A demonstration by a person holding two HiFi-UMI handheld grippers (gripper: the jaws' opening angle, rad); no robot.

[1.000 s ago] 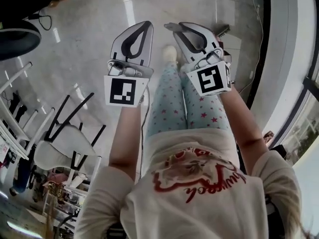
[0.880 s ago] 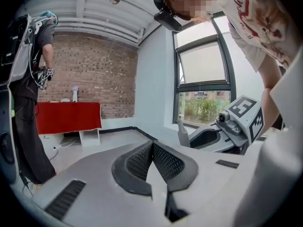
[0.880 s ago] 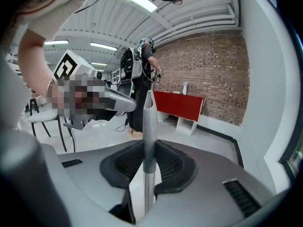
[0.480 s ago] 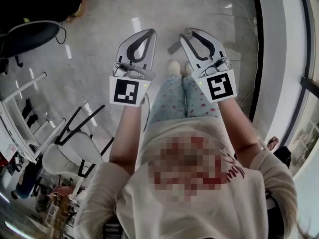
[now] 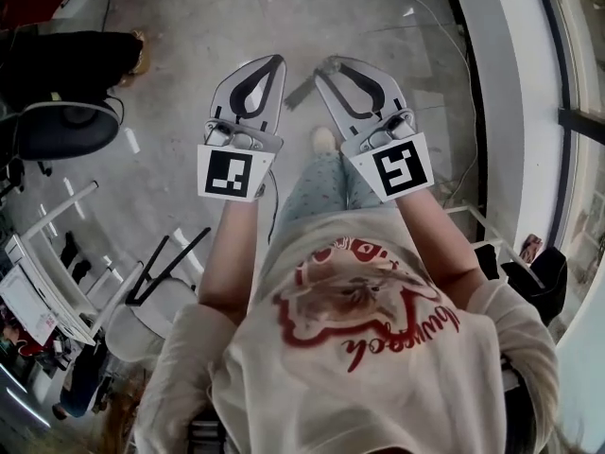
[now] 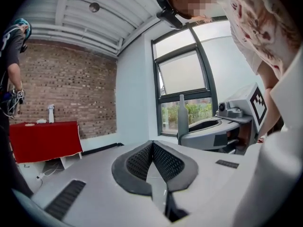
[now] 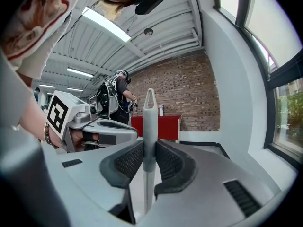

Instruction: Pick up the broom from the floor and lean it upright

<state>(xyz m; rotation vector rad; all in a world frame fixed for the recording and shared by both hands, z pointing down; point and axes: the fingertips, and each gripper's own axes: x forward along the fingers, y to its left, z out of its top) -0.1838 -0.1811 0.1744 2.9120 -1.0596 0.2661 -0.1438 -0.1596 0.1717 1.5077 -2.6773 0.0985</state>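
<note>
Left gripper [image 6: 152,144]: your jaws are pressed together with nothing between them.
Right gripper [image 7: 149,148]: your jaws pinch the broom handle [image 7: 149,115] near its looped end.
Broom handle: in your right gripper view it crosses the pads vertically, with the looped tip above the jaws.

- grey polished floor [image 5: 189,55] under you, light streaks across it.
- your shoe [image 5: 323,140] planted on it.
- black office chair [image 5: 57,126] far left; white chair [image 5: 142,310] nearer you.
- white ledge [image 5: 487,74] along its right edge.

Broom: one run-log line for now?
right gripper: shut on broom handle | left gripper: shut, empty | lean: not yet done
</note>
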